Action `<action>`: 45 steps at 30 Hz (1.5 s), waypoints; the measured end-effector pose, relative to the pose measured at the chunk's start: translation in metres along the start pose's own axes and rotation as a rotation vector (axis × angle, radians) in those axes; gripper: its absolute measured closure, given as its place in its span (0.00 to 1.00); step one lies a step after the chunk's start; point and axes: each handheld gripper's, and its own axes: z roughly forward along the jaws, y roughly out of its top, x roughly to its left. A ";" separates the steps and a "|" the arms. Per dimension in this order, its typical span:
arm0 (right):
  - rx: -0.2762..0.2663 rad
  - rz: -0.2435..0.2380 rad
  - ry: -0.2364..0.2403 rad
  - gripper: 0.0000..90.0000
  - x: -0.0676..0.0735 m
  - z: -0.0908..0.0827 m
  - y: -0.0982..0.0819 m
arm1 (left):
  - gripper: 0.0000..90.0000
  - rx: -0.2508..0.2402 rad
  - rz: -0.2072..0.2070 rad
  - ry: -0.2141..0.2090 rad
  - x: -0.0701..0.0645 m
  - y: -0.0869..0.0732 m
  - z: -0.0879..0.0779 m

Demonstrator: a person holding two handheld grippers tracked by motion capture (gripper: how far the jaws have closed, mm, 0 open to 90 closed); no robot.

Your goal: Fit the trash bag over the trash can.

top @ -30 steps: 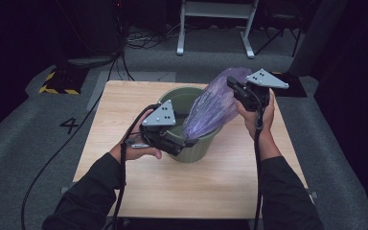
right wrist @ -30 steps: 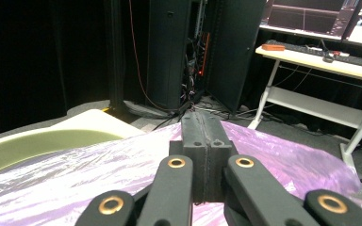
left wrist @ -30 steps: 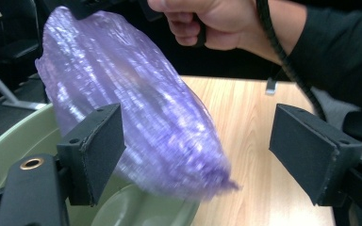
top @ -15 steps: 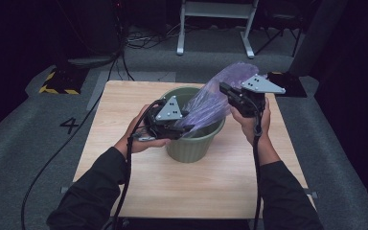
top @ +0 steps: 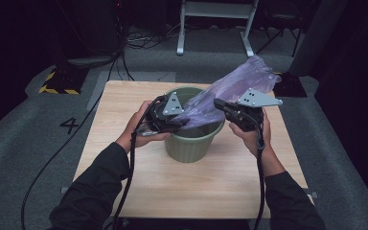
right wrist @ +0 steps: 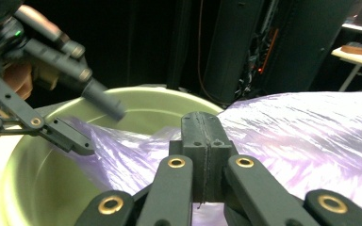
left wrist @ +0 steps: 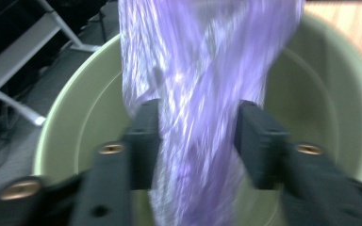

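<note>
Presently we are lining the round green plastic bucket (top: 191, 139) with the crinkled purple plastic bag (top: 230, 88): right gripper (right wrist: 202, 136) clamped on the film, left gripper (left wrist: 198, 136) apart astride it and next needing to close.

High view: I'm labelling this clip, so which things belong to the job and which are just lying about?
In use:
purple bag
green bucket
left claw, open around the bag
right claw, shut on the bag

Lying about:
white frame
floor cables
striped block

A thin, glossy purple plastic bag (top: 230, 91) crinkles over a smooth matt-green plastic pot (top: 191, 143) on pale wood table (top: 124, 177).
</note>
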 end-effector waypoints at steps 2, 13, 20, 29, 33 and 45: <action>0.002 0.004 0.012 1.00 0.001 -0.001 -0.004 | 0.39 -0.053 -0.043 -0.048 0.001 0.000 -0.003; -0.003 0.026 0.036 1.00 0.013 0.001 -0.012 | 0.34 -0.126 -0.010 -0.172 -0.023 0.020 -0.001; -0.019 0.024 0.057 1.00 0.022 -0.004 -0.009 | 0.75 -0.058 0.037 -0.145 -0.025 0.022 0.007; -0.010 0.007 0.071 0.97 0.028 -0.010 -0.009 | 1.00 -0.086 0.051 -0.185 -0.023 0.016 0.004; -0.010 -0.013 0.054 0.93 0.028 -0.014 -0.009 | 1.00 -0.090 0.047 -0.181 -0.021 0.013 0.004; 0.022 -0.051 0.016 0.40 0.018 -0.056 -0.018 | 1.00 -0.073 0.036 -0.181 -0.011 0.000 0.002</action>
